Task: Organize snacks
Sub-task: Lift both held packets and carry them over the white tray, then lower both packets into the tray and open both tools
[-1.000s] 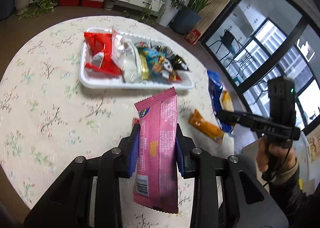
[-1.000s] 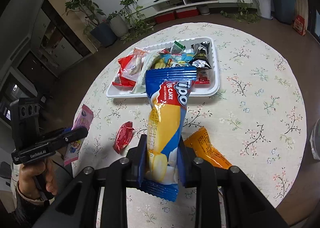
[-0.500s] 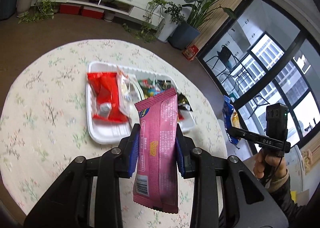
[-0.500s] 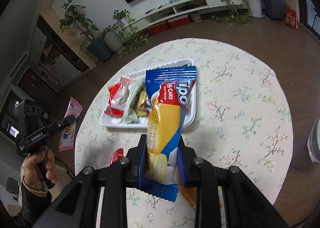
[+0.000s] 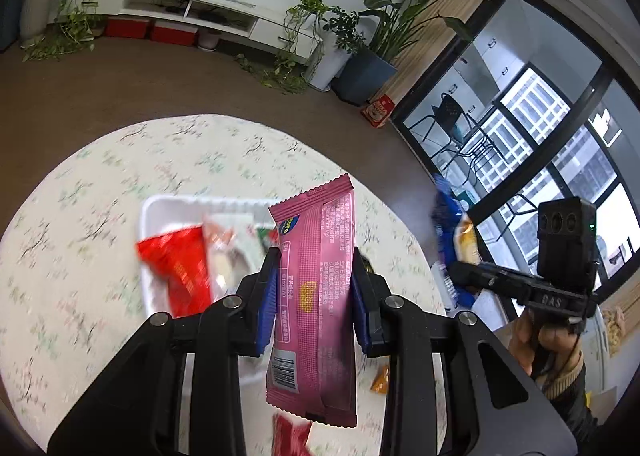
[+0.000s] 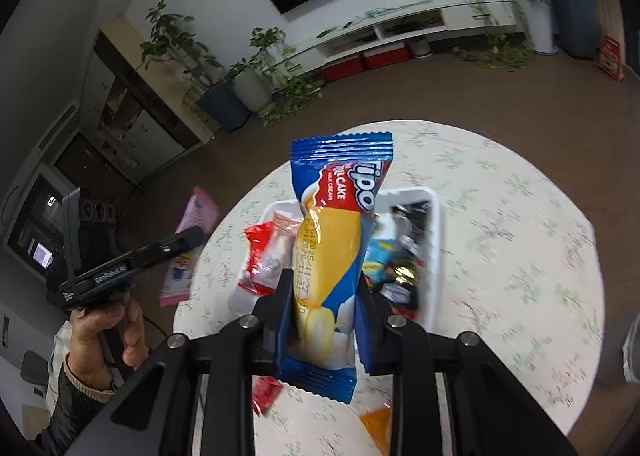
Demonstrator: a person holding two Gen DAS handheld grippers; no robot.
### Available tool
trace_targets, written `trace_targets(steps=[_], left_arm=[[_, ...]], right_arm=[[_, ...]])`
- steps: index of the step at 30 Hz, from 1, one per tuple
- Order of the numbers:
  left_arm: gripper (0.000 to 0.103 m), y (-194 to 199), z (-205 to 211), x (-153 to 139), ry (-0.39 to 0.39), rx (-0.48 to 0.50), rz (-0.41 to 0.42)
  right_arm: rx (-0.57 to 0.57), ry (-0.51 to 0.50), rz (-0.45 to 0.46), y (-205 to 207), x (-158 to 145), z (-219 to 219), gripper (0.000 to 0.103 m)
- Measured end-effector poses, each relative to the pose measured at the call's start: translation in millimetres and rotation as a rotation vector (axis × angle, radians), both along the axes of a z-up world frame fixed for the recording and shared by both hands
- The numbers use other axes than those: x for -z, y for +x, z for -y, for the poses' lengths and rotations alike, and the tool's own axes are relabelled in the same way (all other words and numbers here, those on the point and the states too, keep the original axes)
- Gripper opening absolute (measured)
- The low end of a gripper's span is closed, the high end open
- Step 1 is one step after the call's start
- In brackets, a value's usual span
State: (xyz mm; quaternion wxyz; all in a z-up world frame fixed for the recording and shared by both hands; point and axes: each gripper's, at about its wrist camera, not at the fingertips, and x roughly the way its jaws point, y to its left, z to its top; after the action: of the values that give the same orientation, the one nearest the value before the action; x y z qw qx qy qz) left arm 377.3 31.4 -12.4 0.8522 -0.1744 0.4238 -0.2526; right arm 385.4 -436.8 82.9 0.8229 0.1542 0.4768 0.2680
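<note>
I've got a snack in each tool and both are up over the table, so I read this as the carry step, with the drop into the white tray (image 5: 145, 223) next. My left gripper (image 5: 314, 296) has its jaws pinched on the pink wafer pack (image 5: 316, 296), standing upright between the blue pads. My right gripper (image 6: 322, 308) is clamped the same way on the blue-and-yellow cake pack (image 6: 332, 248).

In the left view the tray sits at about ten o'clock from the pink pack; in the right view it lies behind the cake pack, spreading toward two o'clock. It holds a red packet (image 5: 178, 268) and a pale one at its left end, then blue, black and gold wrappers (image 6: 394, 260) at the right end. The motion blur is heavy, so I can't count them.

Next I'd lower each pack over a free patch of tray and ease the jaws apart. Left on the cloth: an orange packet (image 6: 376, 422) at six o'clock and a small red wrapper (image 6: 266, 394).
</note>
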Motion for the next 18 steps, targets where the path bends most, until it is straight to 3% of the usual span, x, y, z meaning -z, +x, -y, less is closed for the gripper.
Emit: trace_targets(steps=[3,9,18], left_arm=[[0.029,17.9,13.3,11.4,0.026,-0.011,-0.023],[0.029,41.8,25.0,58.3,0.103,-0.053,-0.084],[0.029,50.9,34.3,89.8,0.148,-0.048,-0.089]], right_arm=[[-0.026,0.007,-0.033,22.7,12.1,-26.6,0.029],[-0.061,-0.096,-0.096,47.1,52.4,-64.7,0.029],[-0.043,-0.208,-0.135,60.7,92.8,-75.0,0.029]])
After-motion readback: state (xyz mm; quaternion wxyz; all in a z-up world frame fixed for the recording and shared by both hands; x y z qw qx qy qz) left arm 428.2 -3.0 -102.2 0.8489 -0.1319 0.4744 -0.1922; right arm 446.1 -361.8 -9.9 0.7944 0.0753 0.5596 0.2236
